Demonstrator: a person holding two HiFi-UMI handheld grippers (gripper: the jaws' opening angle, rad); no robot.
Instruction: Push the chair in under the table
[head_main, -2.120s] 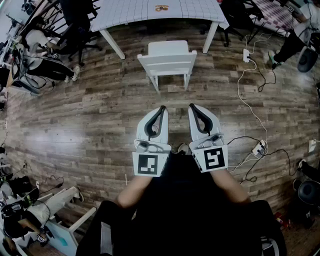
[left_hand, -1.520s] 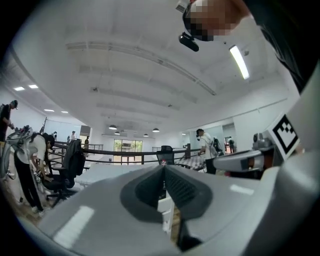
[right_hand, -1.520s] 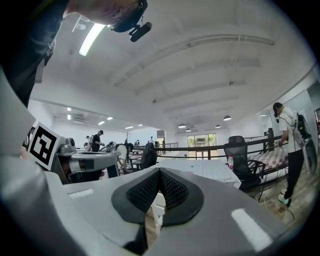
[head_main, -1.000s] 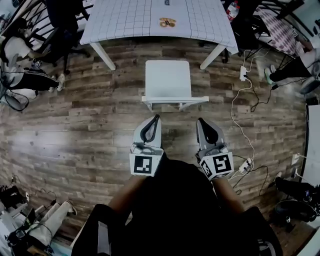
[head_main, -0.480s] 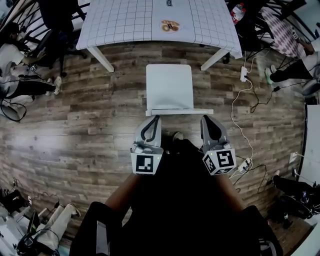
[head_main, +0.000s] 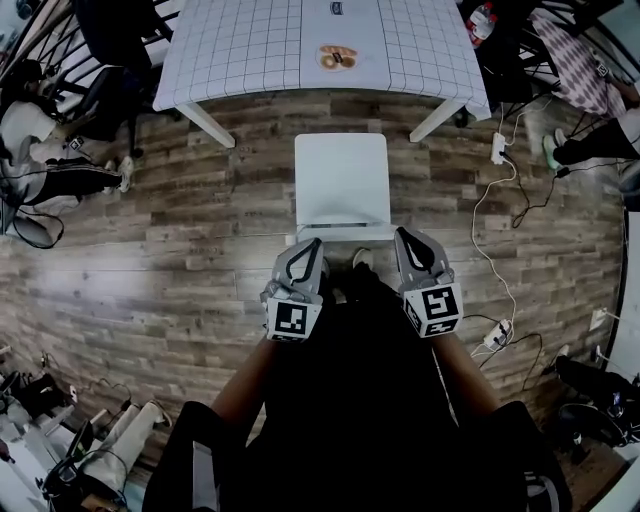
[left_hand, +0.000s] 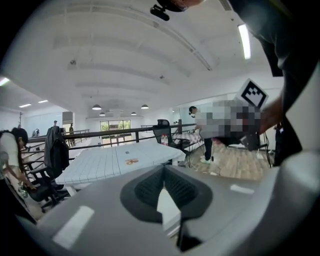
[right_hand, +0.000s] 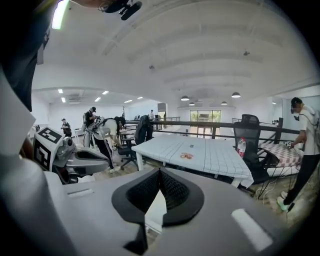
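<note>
Behind the chair (head_main: 343, 175), at the top rail of its back: left tongs (head_main: 309, 245) and right tongs (head_main: 403, 236), one near each end of the rail, tips at it or just touching it — hard to say which from above. Both closed, tips pressed together, nothing gripped; only the white of the seat visible through the hollow between the pads. Chair placed on the wooden floor (head_main: 180, 260), facing the surface (head_main: 250, 50), centred between its two near legs (head_main: 208, 125), seat wholly outside the edge, not under yet.

To push well: hold both tongs shut and use them as blunt pushers, with no need to clamp the rail. Press level and forward, not downward — otherwise, probably, a tipping of the chair onto its front legs. Give equal force on both sides, so as to drive the chair straight and pass clean between the legs. Go slowly over the plank joints; expect some sticking there. Stop once the back rail comes close to the edge of the surface.
</note>
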